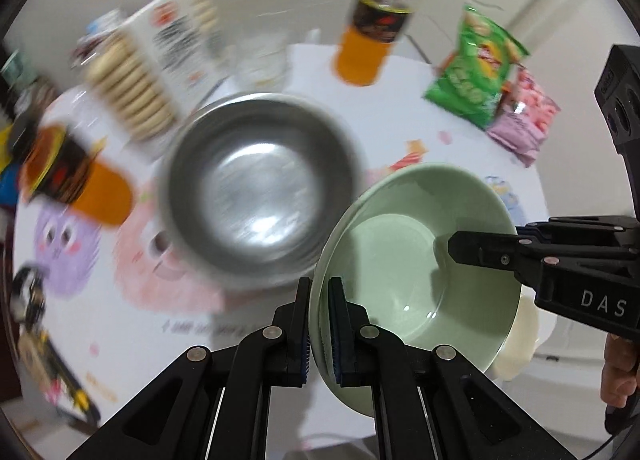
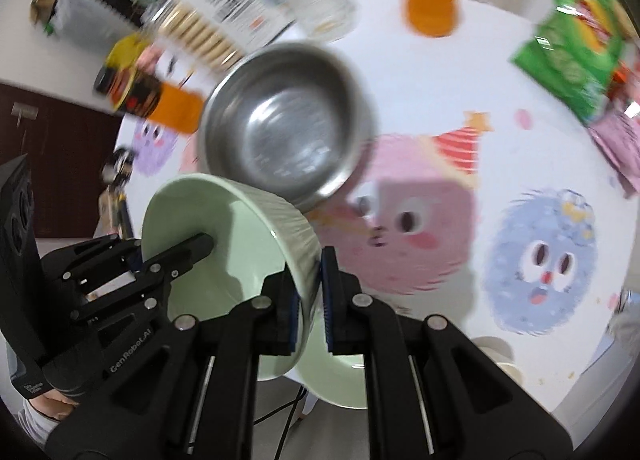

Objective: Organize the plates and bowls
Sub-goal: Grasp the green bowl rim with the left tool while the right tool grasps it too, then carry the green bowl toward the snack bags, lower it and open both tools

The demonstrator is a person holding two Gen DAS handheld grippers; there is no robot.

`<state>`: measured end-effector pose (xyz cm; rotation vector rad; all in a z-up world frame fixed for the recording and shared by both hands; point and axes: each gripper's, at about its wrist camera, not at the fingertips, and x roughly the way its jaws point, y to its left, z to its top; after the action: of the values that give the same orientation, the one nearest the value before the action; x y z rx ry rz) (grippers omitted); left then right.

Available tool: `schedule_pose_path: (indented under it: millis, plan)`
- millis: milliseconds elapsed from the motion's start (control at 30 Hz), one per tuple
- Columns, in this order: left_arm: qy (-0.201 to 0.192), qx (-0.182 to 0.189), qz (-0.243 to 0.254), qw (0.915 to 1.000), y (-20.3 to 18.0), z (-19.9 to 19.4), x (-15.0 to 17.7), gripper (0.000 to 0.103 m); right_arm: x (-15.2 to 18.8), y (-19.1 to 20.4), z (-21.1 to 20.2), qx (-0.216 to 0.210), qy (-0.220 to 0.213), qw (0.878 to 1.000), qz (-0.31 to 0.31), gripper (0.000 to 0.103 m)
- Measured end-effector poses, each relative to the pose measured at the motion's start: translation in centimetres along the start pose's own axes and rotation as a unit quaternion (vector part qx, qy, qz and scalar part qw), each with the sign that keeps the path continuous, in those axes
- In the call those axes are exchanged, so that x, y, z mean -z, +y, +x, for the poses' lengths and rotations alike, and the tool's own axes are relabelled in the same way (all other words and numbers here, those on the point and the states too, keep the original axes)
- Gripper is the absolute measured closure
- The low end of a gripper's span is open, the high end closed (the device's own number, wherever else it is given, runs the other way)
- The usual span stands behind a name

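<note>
Two grippers pinch one pale green ceramic bowl by opposite rim edges: left gripper, right gripper. It hangs tilted above the desk, beside the round steel bowl.

On the table, the steel bowl lies behind the ceramic bowl, which is tilted between the left gripper and right gripper. Behind the steel bowl: biscuit pack, juice bottle, chips bag at the right.

Glossy glazed green bowl; brushed metal bowl; matt black plastic left tool
</note>
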<state>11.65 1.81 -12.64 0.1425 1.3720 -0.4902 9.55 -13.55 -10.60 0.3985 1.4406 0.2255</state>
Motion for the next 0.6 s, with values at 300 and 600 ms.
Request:
schedule_pose_path:
  millis: [300,600]
  plan:
    - [0.011,0.023,0.068,0.9973,-8.3,4.3,-7.3,0.096,-1.8,-9.6,-3.5,0.032,-0.036,0.994,0.103,0.091]
    - [0.040,0.017,0.083,0.9956,-11.7,9.7,-11.2,0.096,-4.2,-17.2,-2.0,0.026,-0.017,0.986,0.164,0.092]
